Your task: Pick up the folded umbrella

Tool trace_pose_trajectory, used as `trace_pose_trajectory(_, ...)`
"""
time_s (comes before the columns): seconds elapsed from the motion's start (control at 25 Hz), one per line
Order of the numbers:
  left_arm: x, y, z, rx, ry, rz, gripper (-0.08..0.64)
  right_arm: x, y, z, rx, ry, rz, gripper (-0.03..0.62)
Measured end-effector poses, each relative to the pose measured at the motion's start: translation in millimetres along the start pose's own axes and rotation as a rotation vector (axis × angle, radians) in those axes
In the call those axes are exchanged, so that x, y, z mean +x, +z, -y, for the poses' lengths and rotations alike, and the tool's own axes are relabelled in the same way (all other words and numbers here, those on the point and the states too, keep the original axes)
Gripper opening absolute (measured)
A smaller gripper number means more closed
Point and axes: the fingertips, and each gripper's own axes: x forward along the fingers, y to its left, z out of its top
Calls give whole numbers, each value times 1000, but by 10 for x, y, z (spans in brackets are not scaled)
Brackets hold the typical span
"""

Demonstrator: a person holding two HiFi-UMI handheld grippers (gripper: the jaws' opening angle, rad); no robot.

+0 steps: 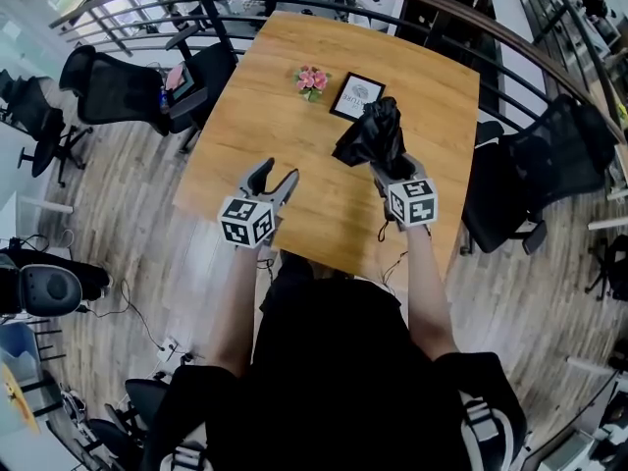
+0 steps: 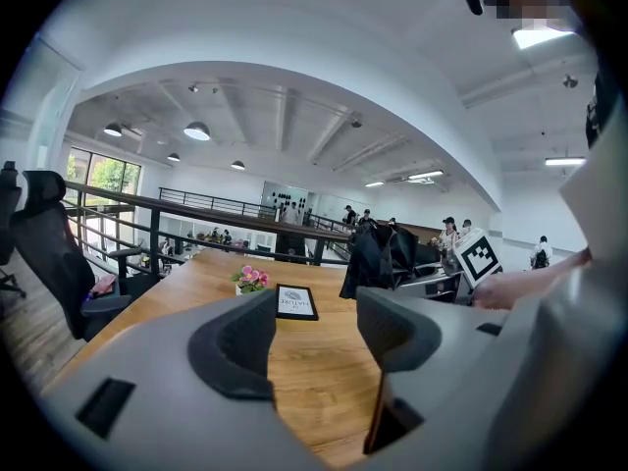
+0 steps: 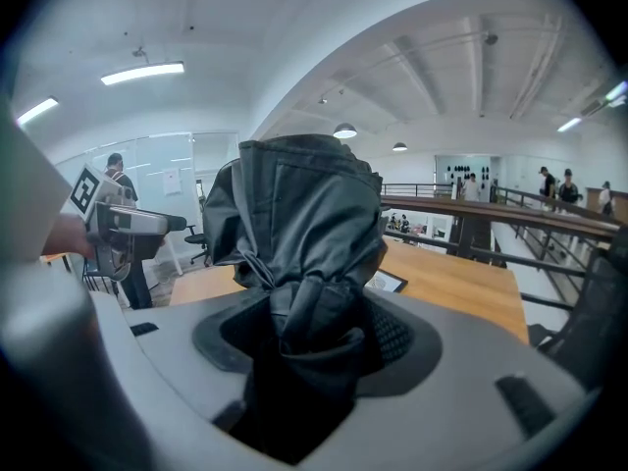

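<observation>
Cloth is most of what the folded umbrella [image 3: 294, 224] offers to a grip. It is a black bundle with loose, unstrapped folds that flare out around a core the pictures do not show. It is probably light, soft on the outside and stiff only where the shaft and ribs run inside. The fabric looks smooth and may slide over that core.

The right gripper [image 3: 309, 337] is clenched on it. Its jaws stand fairly wide and press in on the bunched cloth near one end, and the rest of the bundle sticks out forward beyond them. A hold this close to one end leaves the free length to droop or swing. A firmer one would go round the middle, squeezing through the fabric onto the hard core, or on the handle, which is not in sight.

In the head view the umbrella sits over the far right part of the wooden worktop [image 1: 294, 135] and appears to be held clear of it. A framed card [image 1: 356, 95] lies just beside it on the left, and a small pot of pink flowers [image 1: 312, 79] stands further left.

The left gripper [image 1: 277, 177] is released, with its jaws apart and nothing between them, over the near left part of the worktop and well apart from the umbrella. Black office chairs [image 1: 118, 91] stand on both sides.
</observation>
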Motion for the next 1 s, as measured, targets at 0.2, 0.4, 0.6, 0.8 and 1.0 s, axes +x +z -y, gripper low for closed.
trace_pose_trajectory(0.2, -44, -4, 76, 3, 8, 3, 272, -68, 20, 15, -7, 3, 10, 259)
trace_pose_trajectory(0.4, -67, -17, 170, 6, 18, 4, 272, -143, 4, 40, -6, 13, 17, 258)
trace_pose_trajectory(0.6, -60, -51, 250, 10, 22, 3, 272, -192, -33, 68, 4, 22, 24, 259)
trace_pose_trajectory(0.8, -78, -60, 317, 7, 23, 8, 272, -237, -33, 81, 10, 25, 30, 259)
trace_pose_trajectory(1.0, -65, -100, 404, -2, 31, 7, 272, -288, -78, 111, 10, 34, 27, 259)
